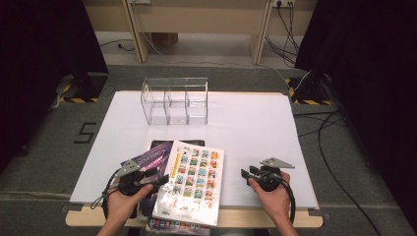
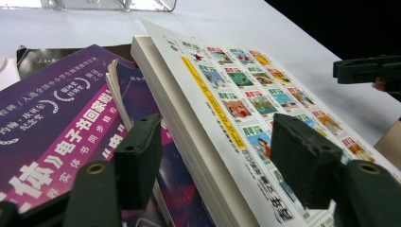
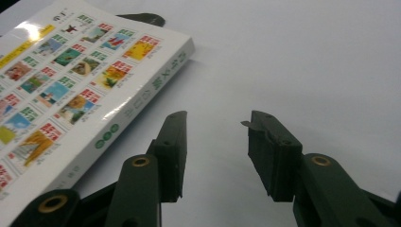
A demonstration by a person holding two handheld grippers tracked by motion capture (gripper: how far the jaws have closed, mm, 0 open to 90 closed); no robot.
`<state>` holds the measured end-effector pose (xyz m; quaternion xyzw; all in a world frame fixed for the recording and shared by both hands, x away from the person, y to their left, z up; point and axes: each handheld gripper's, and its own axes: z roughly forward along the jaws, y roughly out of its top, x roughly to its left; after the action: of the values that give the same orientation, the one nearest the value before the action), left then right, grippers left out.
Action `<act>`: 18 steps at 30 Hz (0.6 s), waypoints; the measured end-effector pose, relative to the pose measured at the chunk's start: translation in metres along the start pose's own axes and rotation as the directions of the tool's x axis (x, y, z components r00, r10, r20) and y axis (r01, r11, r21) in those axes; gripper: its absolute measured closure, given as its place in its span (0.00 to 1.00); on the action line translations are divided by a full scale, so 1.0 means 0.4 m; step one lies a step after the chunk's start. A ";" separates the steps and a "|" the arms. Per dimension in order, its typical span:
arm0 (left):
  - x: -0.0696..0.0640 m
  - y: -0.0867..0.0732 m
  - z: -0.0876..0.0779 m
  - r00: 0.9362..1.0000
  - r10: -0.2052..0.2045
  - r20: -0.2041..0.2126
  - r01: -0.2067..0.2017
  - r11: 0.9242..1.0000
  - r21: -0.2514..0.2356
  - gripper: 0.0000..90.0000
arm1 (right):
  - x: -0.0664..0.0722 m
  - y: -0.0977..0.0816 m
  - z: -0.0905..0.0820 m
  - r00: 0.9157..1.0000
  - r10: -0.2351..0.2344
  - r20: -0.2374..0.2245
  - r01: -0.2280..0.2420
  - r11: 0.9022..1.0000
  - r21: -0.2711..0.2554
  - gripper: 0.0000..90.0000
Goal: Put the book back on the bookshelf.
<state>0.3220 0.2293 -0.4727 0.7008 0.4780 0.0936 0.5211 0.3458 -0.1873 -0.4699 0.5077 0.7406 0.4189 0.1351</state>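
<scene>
Two claws, the left claw and right claw, are both released and grasp nothing, so the picture book waits untouched on the purple book.

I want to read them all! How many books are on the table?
3 clearly: the white picture-grid book on top, the purple book under its left side, and a black book peeking out behind. A colourful edge at the near side may be another.

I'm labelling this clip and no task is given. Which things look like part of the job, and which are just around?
Likely in the job:
white book
purple book
clear organizer
left gripper
right gripper

Just around:
cables
floor mark
</scene>
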 end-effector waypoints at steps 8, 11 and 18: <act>0.004 0.005 0.030 0.999 -0.039 0.007 0.039 0.998 0.042 0.42 | 0.038 0.005 0.034 0.997 -0.019 -0.077 0.026 0.995 0.093 0.69; 0.003 0.013 0.036 0.999 -0.052 0.011 0.051 0.997 0.061 0.42 | 0.053 0.004 0.046 0.993 0.000 -0.119 0.014 0.993 0.114 0.67; -0.001 0.035 0.061 0.997 -0.069 0.025 0.066 0.992 0.110 0.42 | 0.085 0.013 0.068 0.981 0.035 -0.193 -0.004 0.987 0.158 0.62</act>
<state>0.3450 0.2133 -0.4719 0.7130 0.4984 0.0396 0.4916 0.3507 -0.1442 -0.4750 0.4805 0.7759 0.4085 0.0174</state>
